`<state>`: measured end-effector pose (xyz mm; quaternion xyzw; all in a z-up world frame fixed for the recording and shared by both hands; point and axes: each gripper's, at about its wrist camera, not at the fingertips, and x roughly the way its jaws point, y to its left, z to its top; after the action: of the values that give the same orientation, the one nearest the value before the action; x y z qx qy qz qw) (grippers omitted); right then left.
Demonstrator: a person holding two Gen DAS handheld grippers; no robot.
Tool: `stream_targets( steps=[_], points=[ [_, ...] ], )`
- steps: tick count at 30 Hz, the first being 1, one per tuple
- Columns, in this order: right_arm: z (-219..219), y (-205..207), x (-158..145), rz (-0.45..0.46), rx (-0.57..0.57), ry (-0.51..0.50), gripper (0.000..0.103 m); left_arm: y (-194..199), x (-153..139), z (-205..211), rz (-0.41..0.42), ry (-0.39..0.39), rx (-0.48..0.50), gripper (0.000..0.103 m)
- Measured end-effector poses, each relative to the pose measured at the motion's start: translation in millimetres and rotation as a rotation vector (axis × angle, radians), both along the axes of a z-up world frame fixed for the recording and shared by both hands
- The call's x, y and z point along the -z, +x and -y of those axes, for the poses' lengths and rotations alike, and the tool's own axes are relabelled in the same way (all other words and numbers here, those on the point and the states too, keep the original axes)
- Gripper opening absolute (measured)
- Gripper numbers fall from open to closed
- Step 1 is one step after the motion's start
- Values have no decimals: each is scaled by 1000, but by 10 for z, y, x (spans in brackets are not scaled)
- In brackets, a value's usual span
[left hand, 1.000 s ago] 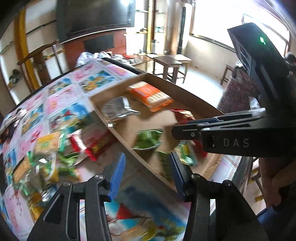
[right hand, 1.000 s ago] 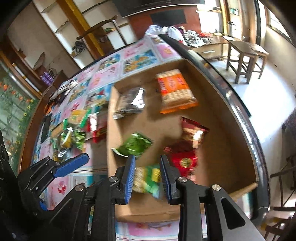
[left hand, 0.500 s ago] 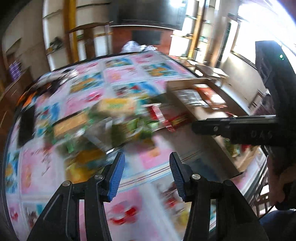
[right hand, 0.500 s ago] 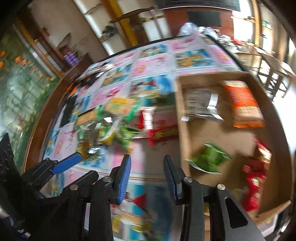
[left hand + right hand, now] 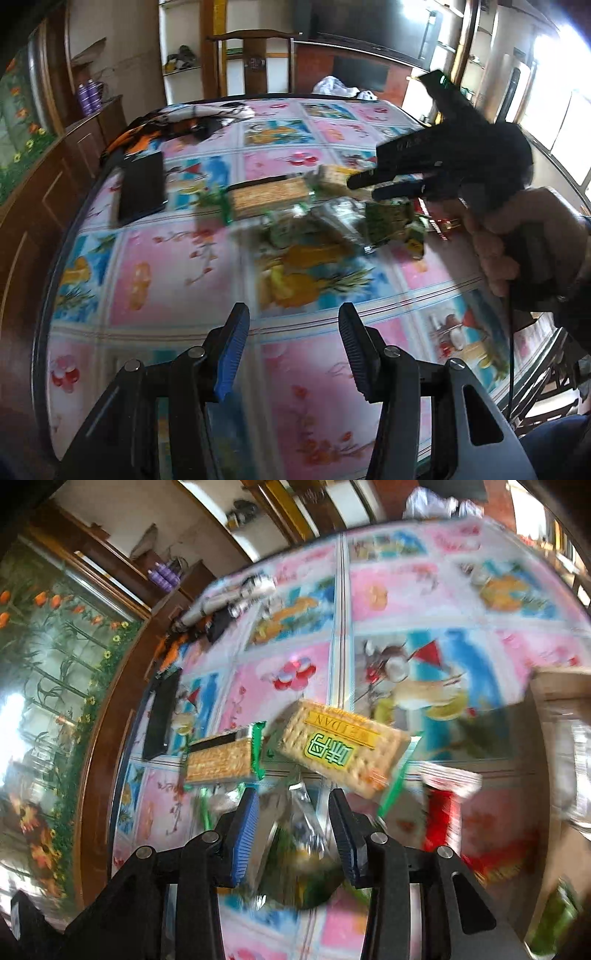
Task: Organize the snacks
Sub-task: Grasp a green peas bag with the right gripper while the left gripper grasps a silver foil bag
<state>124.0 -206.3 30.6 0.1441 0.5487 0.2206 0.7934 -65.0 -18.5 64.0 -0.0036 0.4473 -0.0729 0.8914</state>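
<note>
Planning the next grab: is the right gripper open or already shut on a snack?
Open. The right gripper has its blue pads apart, above the blurred snack pile, with nothing pinched between them.

The tablecloth (image 5: 177, 258) looks glossy and smooth, like printed plastic. The cracker packs (image 5: 343, 753) wear shiny film wrappers. The gripper fingers (image 5: 232, 347) carry ribbed blue pads on matt black plastic

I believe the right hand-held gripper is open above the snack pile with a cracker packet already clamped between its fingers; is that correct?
Not quite. The right hand-held gripper is open above the snack pile, but it holds nothing. The right wrist view shows the cracker packet lying beyond the fingertips, with only loose wrappers blurred beneath the gap.
</note>
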Motion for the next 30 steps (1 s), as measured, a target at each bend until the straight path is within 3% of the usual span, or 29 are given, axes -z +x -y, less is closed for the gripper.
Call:
stream_targets(
  steps=[4,9,14,19,30],
  points=[
    [-132,-66,187,-41,-27,8,45,3,19,-189,-11,-13,-43,49],
    [-472,-596,172,-67,-220,25,45,58,4,-362,-13,-42,-84,54],
    [-481,-923,44,17,-276,-22,51,124,4,-510,-13,-71,-128,54],
    [-482,-1065,37,23,-360,-38,57,141,-14,-598,-16,-76,-154,54],
    [-395,-1509,-16,8,-364,-65,58,122,-57,-596,-8,-80,-149,57]
  ],
)
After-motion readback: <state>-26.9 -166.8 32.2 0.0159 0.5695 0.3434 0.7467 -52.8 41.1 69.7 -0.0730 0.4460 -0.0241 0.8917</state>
